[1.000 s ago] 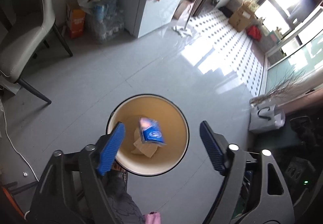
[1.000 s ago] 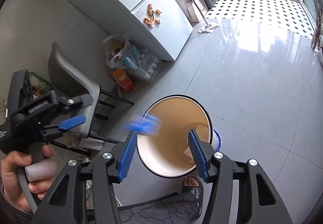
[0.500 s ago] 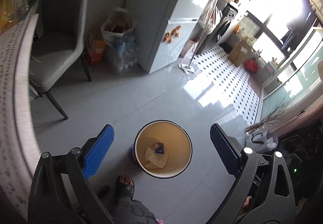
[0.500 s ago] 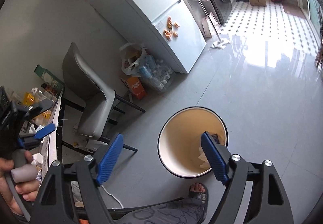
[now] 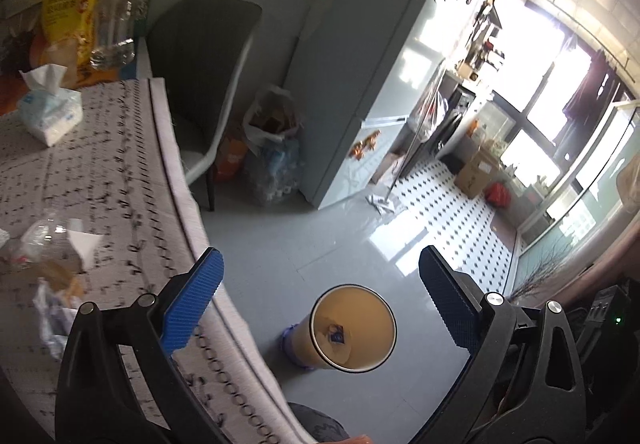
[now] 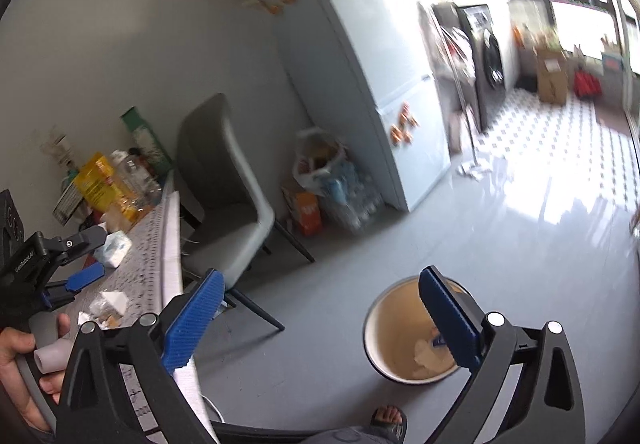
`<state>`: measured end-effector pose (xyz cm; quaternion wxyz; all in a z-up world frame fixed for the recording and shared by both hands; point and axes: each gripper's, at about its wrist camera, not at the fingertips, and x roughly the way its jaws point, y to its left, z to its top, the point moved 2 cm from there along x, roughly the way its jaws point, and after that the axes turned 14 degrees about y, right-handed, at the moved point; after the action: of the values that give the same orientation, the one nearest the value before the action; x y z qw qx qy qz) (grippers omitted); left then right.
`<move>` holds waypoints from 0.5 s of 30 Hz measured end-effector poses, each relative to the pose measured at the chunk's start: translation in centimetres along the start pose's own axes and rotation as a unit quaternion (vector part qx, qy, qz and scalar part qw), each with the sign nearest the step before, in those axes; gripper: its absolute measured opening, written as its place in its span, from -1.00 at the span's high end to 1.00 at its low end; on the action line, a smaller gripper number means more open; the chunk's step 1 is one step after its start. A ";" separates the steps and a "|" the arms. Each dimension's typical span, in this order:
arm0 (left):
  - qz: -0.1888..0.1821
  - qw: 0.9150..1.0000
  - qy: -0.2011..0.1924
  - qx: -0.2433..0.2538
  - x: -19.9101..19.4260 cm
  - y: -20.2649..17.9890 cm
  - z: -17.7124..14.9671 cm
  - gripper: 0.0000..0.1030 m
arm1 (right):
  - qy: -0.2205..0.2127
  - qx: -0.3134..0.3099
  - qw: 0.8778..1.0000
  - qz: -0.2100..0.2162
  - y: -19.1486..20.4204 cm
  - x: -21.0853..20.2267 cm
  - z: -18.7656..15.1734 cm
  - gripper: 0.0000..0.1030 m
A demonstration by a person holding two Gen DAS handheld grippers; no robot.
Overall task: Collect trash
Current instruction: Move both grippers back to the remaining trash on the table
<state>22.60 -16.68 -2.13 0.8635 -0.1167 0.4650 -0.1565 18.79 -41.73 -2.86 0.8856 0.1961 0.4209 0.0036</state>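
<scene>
A round cream trash bin [image 5: 354,328] with a dark rim stands on the grey floor; a blue wrapper [image 5: 335,335] and crumpled paper lie inside. It also shows in the right wrist view [image 6: 404,336]. My left gripper [image 5: 320,308] is open and empty, high above the bin beside the table edge. My right gripper [image 6: 320,320] is open and empty, above the floor between table and bin. Loose trash lies on the patterned table [image 5: 100,180]: a clear plastic bag with white paper [image 5: 60,240] and crumpled wrappers [image 5: 52,312]. The left gripper [image 6: 76,260] shows over the table in the right wrist view.
A grey chair [image 5: 200,84] stands by the table. A tissue pack [image 5: 50,112], a yellow bag [image 5: 72,4] and a bottle [image 5: 114,32] sit at the table's far end. A fridge [image 5: 368,64] and bags [image 5: 272,148] stand behind. A sandalled foot [image 6: 386,418] is near the bin.
The blue wrapper dropped into the bin. Both grippers, open, have risen and swung left from the bin towards the table, which now fills the left of the views.
</scene>
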 end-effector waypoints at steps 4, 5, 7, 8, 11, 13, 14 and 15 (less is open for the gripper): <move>0.008 1.000 -0.023 -0.009 -2.6 2.3 -0.5 -0.88 | -0.026 -0.029 0.999 0.006 4.0 -1.2 -0.6 -0.86; 0.007 1.000 -0.026 -0.013 -3.0 3.0 -0.6 -0.88 | -0.028 -0.033 0.999 0.008 4.6 -1.3 -0.7 -0.86; 0.008 0.999 -0.035 -0.022 -4.2 4.2 -0.9 -0.88 | -0.030 -0.037 0.999 0.014 6.1 -1.4 -1.0 -0.86; 0.011 0.999 -0.041 -0.026 -4.8 4.9 -1.1 -0.89 | -0.030 -0.040 0.999 0.016 6.9 -1.4 -1.2 -0.86; 0.015 0.997 -0.060 -0.036 -6.4 6.6 -1.9 -0.89 | -0.033 -0.047 0.998 0.012 8.9 -1.4 -1.6 -0.86; 0.015 0.996 -0.072 -0.045 -7.5 7.9 -2.4 -0.89 | -0.038 -0.054 0.998 0.010 9.9 -1.6 -1.8 -0.86; 0.015 0.996 -0.076 -0.047 -7.8 8.4 -2.6 -0.89 | -0.042 -0.063 0.997 0.008 10.6 -1.7 -2.0 -0.86; 0.017 0.995 -0.081 -0.050 -8.2 8.9 -2.8 -0.89 | -0.047 -0.073 0.996 0.005 11.3 -1.8 -2.1 -0.86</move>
<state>17.48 -5.50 -0.43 0.8941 -0.1643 0.4023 -0.1085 17.83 -30.88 1.29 0.9163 0.1335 0.3764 0.0298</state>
